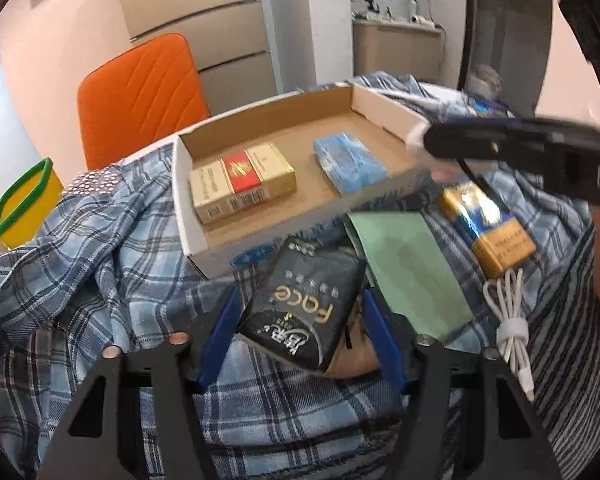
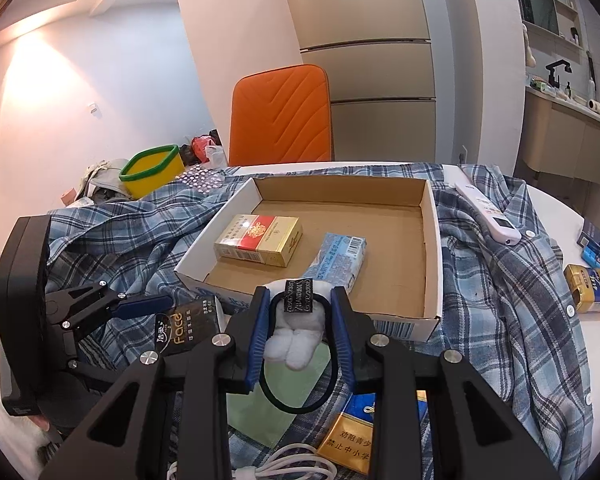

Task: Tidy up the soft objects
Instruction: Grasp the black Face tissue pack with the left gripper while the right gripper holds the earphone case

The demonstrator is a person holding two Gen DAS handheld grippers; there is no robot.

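An open cardboard box (image 1: pixel 228 132) (image 2: pixel 430 248) lies on a blue plaid shirt (image 1: pixel 100 240) (image 2: pixel 500 280). Inside it are a gold-and-red pack (image 1: pixel 242 182) (image 2: pixel 260 240) and a light-blue tissue pack (image 1: pixel 348 162) (image 2: pixel 338 258). My left gripper (image 1: pixel 300 308) (image 2: pixel 168 308) is shut on a black "Face" tissue pack (image 1: pixel 304 304) (image 2: pixel 188 332) just in front of the box. My right gripper (image 2: pixel 300 300) (image 1: pixel 420 140) is shut on a white fluffy hair tie (image 2: pixel 296 336) with a black elastic loop, held at the box's near edge.
A green paper sheet (image 1: pixel 408 276), a gold-and-blue pack (image 1: pixel 488 232) (image 2: pixel 348 440) and a coiled white cable (image 1: pixel 508 320) lie on the shirt. A white remote (image 2: pixel 488 208), several packs (image 2: pixel 592 288), a yellow tub (image 2: pixel 152 174) and an orange chair (image 2: pixel 280 116) surround it.
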